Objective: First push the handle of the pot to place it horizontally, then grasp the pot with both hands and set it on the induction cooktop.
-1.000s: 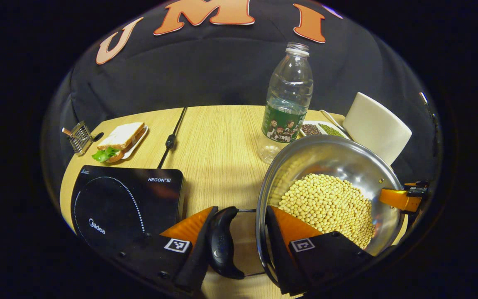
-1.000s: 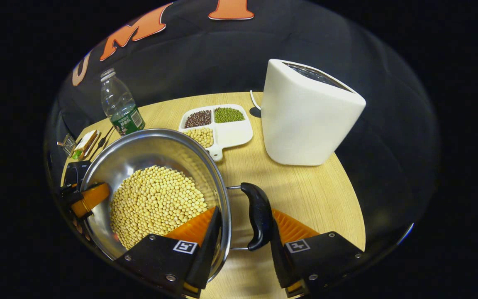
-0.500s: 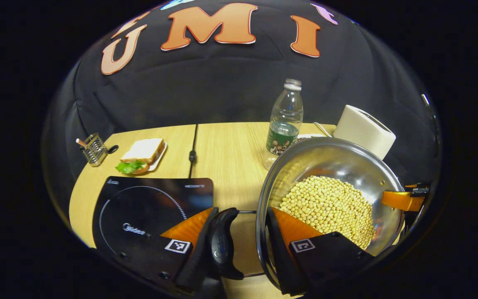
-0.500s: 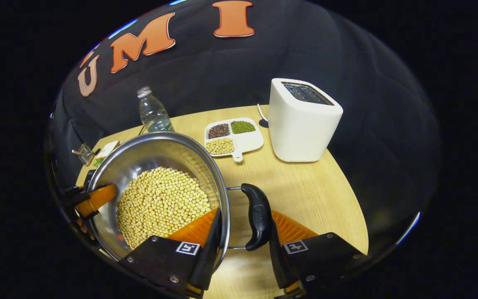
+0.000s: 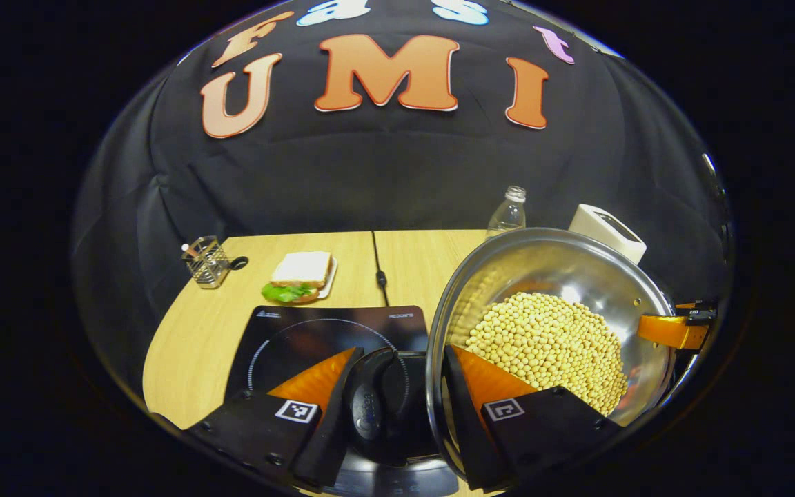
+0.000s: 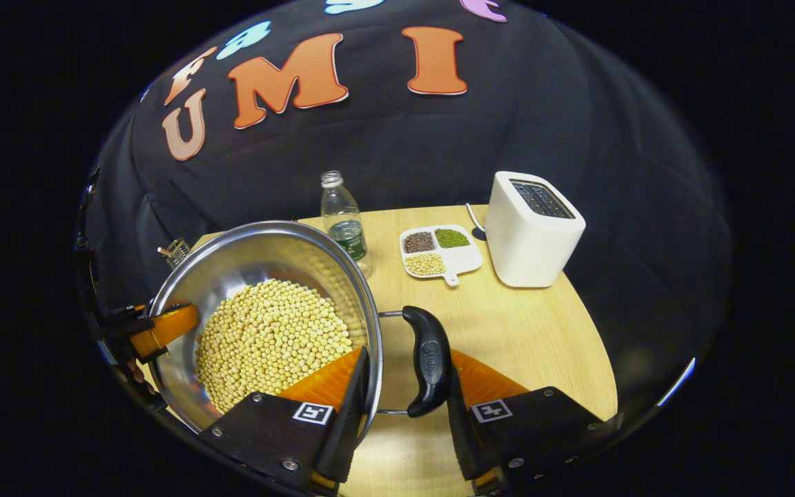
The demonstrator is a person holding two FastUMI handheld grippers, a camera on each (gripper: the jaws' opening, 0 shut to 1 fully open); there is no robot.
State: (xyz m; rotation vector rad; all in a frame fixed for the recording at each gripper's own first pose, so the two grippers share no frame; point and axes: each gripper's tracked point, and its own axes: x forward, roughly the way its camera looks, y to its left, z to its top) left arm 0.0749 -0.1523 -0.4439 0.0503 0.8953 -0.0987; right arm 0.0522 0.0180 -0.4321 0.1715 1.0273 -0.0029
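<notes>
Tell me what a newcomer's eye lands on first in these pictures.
The steel pot heaped with soybeans, held between the left gripper and right gripper, each clamped across rim and side handle. Under the pot's left side lies the black cooktop. Behind stand a white toaster, a bottle and, far left, a sandwich.

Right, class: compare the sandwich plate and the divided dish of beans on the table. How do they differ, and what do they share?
The sandwich plate carries a single sandwich with green leaf; the divided dish holds three kinds of beans in separate compartments, with one compartment bare. The sandwich plate lies beside the wire holder; the divided dish lies beside the white toaster. The divided dish has a short tab handle; the sandwich plate shows none. Both are white and rest flat on the wooden table.
</notes>
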